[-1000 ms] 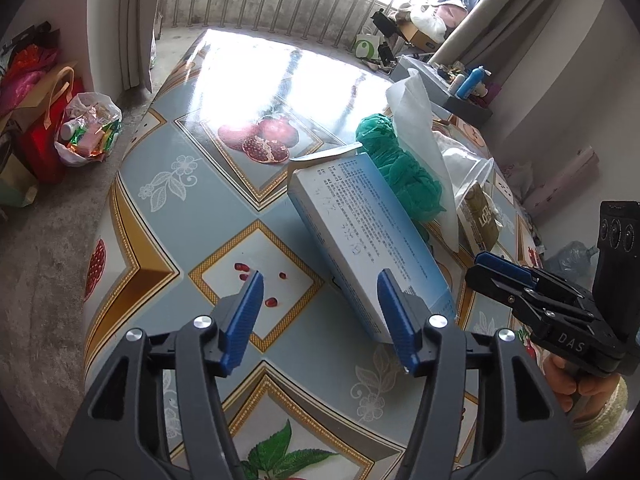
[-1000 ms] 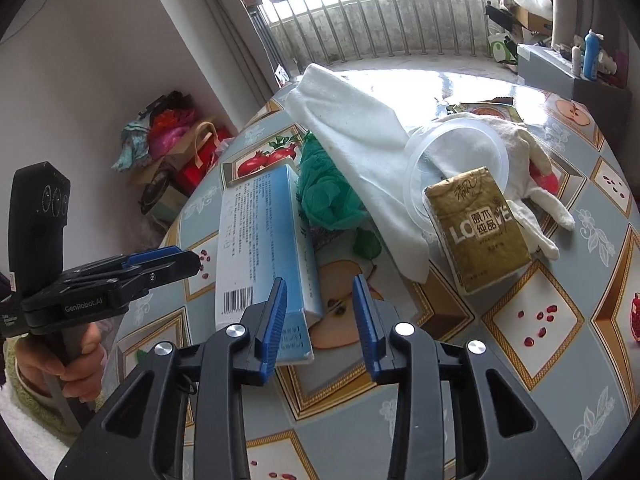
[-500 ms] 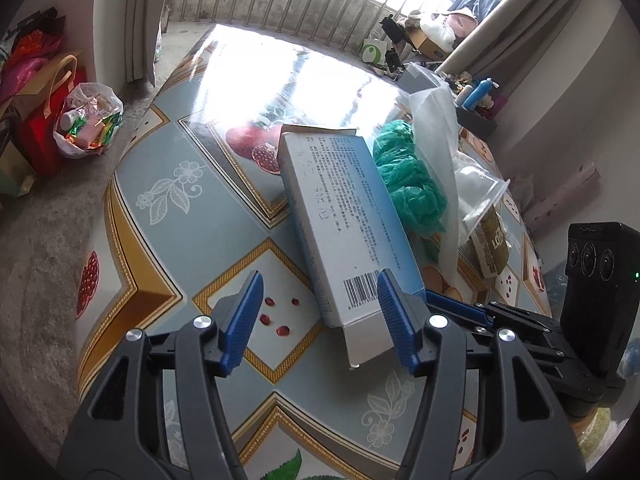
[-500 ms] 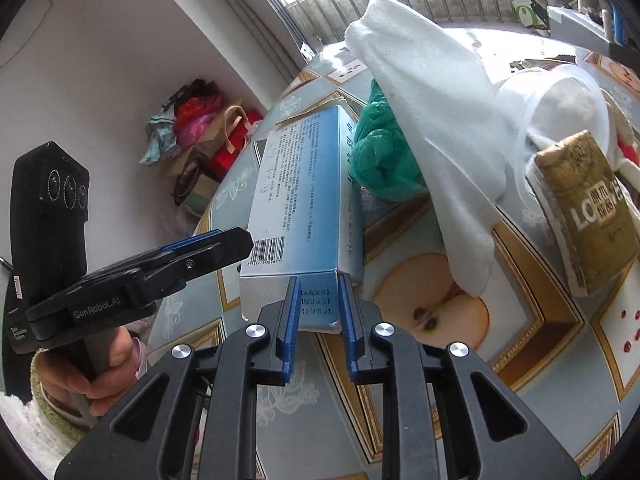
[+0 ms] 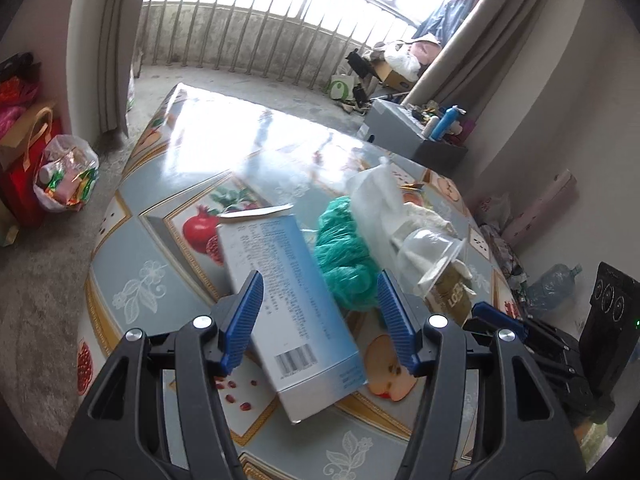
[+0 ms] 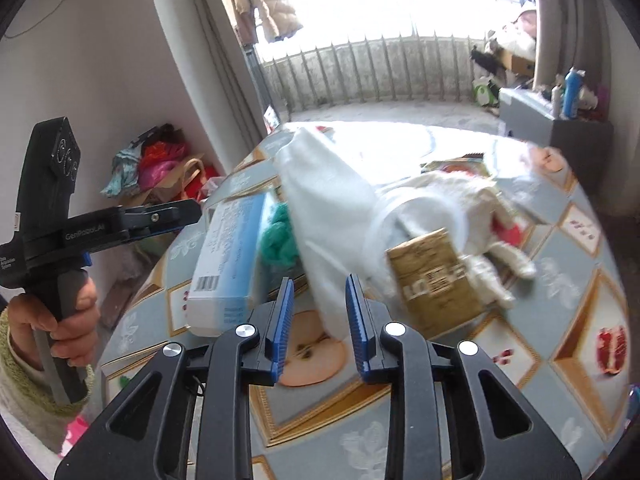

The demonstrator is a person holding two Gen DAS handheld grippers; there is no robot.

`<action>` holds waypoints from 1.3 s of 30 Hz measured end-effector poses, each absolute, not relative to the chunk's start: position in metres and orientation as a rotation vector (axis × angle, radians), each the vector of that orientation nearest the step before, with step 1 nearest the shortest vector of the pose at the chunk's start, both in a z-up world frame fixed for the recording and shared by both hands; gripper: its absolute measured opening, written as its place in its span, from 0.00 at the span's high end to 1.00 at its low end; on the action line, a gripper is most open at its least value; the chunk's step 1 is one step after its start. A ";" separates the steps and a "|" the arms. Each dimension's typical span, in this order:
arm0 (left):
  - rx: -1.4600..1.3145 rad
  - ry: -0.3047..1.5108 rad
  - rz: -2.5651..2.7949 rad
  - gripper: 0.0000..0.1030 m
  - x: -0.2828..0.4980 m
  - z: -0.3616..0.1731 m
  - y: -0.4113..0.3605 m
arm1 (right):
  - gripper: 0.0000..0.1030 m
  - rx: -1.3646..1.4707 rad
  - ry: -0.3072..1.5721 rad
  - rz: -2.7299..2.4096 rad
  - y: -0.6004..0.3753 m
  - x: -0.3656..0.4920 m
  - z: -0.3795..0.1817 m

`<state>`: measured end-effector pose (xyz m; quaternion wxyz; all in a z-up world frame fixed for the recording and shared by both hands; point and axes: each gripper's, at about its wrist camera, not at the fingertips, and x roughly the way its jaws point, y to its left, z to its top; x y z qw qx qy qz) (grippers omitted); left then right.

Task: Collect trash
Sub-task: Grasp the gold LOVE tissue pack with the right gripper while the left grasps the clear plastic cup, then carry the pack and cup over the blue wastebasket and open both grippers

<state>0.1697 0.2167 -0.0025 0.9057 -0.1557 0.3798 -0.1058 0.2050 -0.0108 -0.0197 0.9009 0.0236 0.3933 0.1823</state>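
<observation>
A long blue-and-white carton (image 5: 288, 304) lies on the patterned table (image 5: 160, 264), its barcode end toward me. My left gripper (image 5: 320, 320) is open, its fingers on either side of the carton's near half, above it. Beside the carton lie a green bag (image 5: 344, 264), a white plastic bag (image 5: 376, 196), a clear cup (image 5: 432, 248) and a brown packet (image 5: 452, 292). In the right wrist view my right gripper (image 6: 318, 316) is open and empty, just right of the carton (image 6: 228, 268), in front of the white bag (image 6: 332, 216) and brown packet (image 6: 436, 280).
A white glove (image 6: 492, 256) lies behind the brown packet. A grey box with bottles (image 5: 416, 128) stands past the table's far right. Bags (image 5: 64, 180) sit on the floor at left. A water jug (image 5: 552, 284) stands on the floor at right.
My right gripper let go of the carton's end, opened and drew back to the right. The carton now lies flat. My left gripper moved in over the carton.
</observation>
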 end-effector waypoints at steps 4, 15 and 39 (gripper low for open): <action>-0.257 0.757 -0.319 0.48 0.182 0.010 0.178 | 0.68 0.045 0.772 0.295 -0.048 0.221 -0.008; 0.003 0.790 -0.428 0.75 0.226 -0.001 0.085 | 0.51 -0.003 0.852 0.336 -0.059 0.248 -0.037; 0.112 0.828 -0.352 0.94 0.241 -0.017 0.070 | 0.49 -0.070 0.963 0.430 -0.041 0.259 -0.077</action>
